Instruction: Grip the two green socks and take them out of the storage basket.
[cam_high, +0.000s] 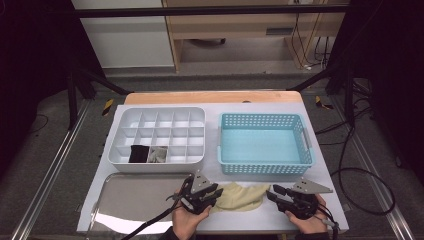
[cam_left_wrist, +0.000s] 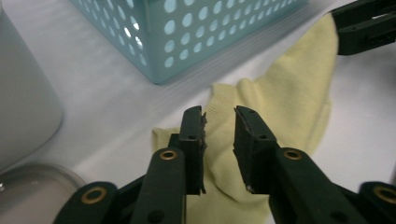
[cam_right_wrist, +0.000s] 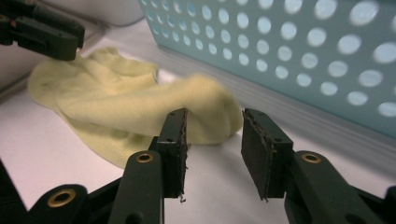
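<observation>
Two rolled socks already fill front cells of the white plastic divided organiser (cam_high: 156, 135), but your pale yellow knitted sock (cam_high: 241, 196) lies loose on the white table (cam_high: 215, 172), between your left gripper (cam_high: 216, 191) and right gripper (cam_high: 274, 192), so folding and stowing remain. Both tongs stand apart, clamping nothing. The left gripper view has the sock's cuff (cam_left_wrist: 219, 100) between its jaws, while the right gripper view shows its toe (cam_right_wrist: 210, 116) just ahead of open jaws, beside the light blue perforated plastic basket (cam_right_wrist: 299, 56).

A light blue perforated basket (cam_high: 264, 145) stands on the right half of the white worktop (cam_high: 320, 190), and a white tray (cam_high: 157, 136) divided into many small compartments stands just beside it on the left. Two compartments in the tray's near row hold folded things, a black one (cam_high: 138, 153) and, next to it, a grey-and-white one (cam_high: 158, 154). A shiny metal tray (cam_high: 131, 200) lies at the worktop's near left edge, in front of the white one.
</observation>
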